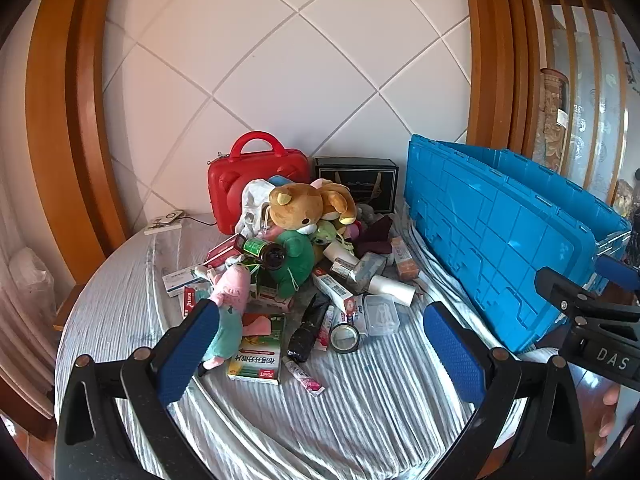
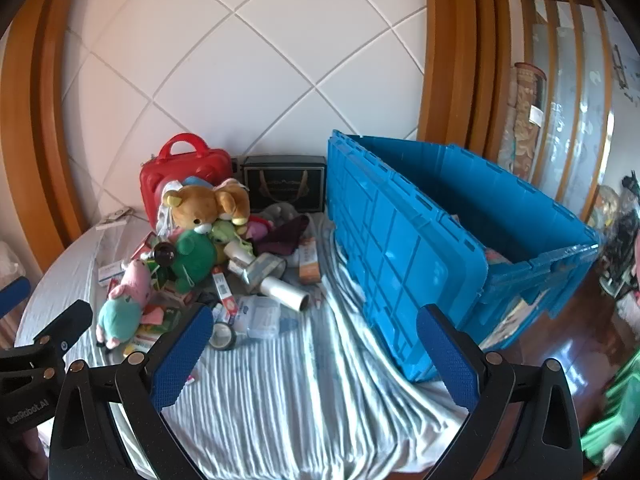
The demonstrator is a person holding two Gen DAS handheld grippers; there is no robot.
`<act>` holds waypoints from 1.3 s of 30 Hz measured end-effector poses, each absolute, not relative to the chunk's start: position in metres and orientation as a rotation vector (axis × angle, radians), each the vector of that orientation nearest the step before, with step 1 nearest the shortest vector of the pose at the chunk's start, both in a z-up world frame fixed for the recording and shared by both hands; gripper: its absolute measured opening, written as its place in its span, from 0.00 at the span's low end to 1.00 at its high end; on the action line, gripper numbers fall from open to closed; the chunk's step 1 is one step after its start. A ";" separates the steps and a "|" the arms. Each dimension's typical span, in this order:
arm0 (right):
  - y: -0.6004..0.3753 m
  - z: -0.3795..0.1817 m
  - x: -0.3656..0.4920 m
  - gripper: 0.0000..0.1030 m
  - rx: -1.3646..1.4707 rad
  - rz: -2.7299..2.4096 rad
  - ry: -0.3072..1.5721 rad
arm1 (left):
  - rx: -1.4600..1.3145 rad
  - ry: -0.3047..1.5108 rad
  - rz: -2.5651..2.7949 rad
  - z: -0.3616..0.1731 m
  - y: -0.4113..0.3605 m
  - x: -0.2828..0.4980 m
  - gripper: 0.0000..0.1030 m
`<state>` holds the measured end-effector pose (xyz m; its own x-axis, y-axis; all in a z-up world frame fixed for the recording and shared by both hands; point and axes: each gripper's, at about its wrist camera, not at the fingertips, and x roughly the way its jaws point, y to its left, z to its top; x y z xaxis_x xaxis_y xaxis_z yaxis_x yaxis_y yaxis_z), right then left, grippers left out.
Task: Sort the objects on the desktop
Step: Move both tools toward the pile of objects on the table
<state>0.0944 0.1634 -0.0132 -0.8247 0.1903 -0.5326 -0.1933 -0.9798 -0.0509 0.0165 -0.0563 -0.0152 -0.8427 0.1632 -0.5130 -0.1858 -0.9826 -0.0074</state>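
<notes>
clutter pile [image 1: 296,264] on striped tablecloth [image 1: 360,400], tiled wall [image 1: 288,80] behind.

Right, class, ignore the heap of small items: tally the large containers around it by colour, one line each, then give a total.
Red carrying case: 1
Black box: 1
Blue crate: 1
Total: 3

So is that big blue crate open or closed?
Open. The blue crate has no lid across its top; the right wrist view looks straight into it, where a few items lie at the bottom.
</notes>
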 end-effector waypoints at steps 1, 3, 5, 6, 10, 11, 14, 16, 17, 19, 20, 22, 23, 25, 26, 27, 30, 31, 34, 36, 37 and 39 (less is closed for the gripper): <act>0.163 -0.014 0.094 1.00 -0.825 2.822 0.008 | -0.789 0.065 2.853 -0.015 -0.056 0.017 1.00; 0.163 -0.015 0.092 1.00 -0.833 2.823 0.006 | -0.791 0.061 2.854 -0.016 -0.057 0.017 1.00; 0.163 -0.017 0.089 1.00 -0.843 2.822 0.004 | -0.799 0.056 2.853 -0.017 -0.057 0.014 1.00; 0.163 -0.017 0.088 1.00 -0.847 2.823 0.002 | -0.804 0.053 2.852 -0.017 -0.057 0.013 1.00; 0.164 -0.020 0.079 1.00 -0.864 2.822 -0.005 | -0.820 0.049 2.852 -0.020 -0.056 0.005 1.00; 0.165 -0.020 0.077 1.00 -0.869 2.824 -0.005 | -0.826 0.049 2.854 -0.021 -0.055 0.003 1.00; 0.167 -0.024 0.066 1.00 -0.889 2.835 -0.009 | -0.846 0.050 2.858 -0.024 -0.054 -0.005 1.00; 0.168 -0.027 0.057 1.00 -0.906 2.845 -0.008 | -0.866 0.053 2.867 -0.027 -0.052 -0.013 1.00; 0.169 -0.029 0.052 1.00 -0.916 2.851 -0.007 | -0.877 0.055 2.869 -0.028 -0.051 -0.018 1.00; 0.170 -0.032 0.042 1.00 -0.939 2.862 -0.005 | -0.897 0.053 2.873 -0.029 -0.049 -0.026 1.00; 0.171 -0.034 0.036 1.00 -0.951 2.869 -0.005 | -0.902 0.049 2.876 -0.030 -0.048 -0.029 1.00; 0.172 -0.036 0.026 1.00 -0.968 2.881 -0.016 | -0.913 0.039 2.885 -0.032 -0.046 -0.036 1.00; 0.173 -0.037 0.021 1.00 -0.977 2.886 -0.024 | -0.919 0.033 2.888 -0.032 -0.044 -0.040 1.00; 0.175 -0.039 0.011 1.00 -0.996 2.898 -0.037 | -0.935 0.023 2.898 -0.034 -0.041 -0.048 1.00; 0.176 -0.041 0.007 1.00 -1.006 2.905 -0.045 | -0.942 0.020 2.901 -0.035 -0.040 -0.051 1.00; 0.177 -0.042 0.002 1.00 -1.015 2.912 -0.053 | -0.953 0.015 2.907 -0.037 -0.038 -0.055 1.00; 0.181 -0.046 -0.013 1.00 -1.043 2.935 -0.066 | -0.985 0.008 2.921 -0.041 -0.033 -0.066 1.00; 0.182 -0.048 -0.019 1.00 -1.052 2.942 -0.070 | -0.995 0.005 2.927 -0.043 -0.032 -0.069 1.00; 0.185 -0.054 -0.036 1.00 -1.091 2.969 -0.085 | -1.030 -0.007 2.956 -0.048 -0.029 -0.079 1.00; 0.187 -0.060 -0.048 1.00 -1.125 2.995 -0.089 | -1.064 -0.024 2.975 -0.052 -0.030 -0.087 1.00; 0.187 -0.062 -0.054 1.00 -1.140 3.012 -0.091 | -1.088 -0.035 2.984 -0.055 -0.031 -0.091 1.00; 0.187 -0.068 -0.064 1.00 -1.166 3.036 -0.104 | -1.124 -0.045 2.999 -0.061 -0.035 -0.096 1.00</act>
<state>-0.0641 0.1869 -0.0675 -0.7375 -0.0820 -0.6703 0.1276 -0.9916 -0.0191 -0.0963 -0.0346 -0.0610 -0.7522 -0.0477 -0.6572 0.0673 -0.9977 -0.0047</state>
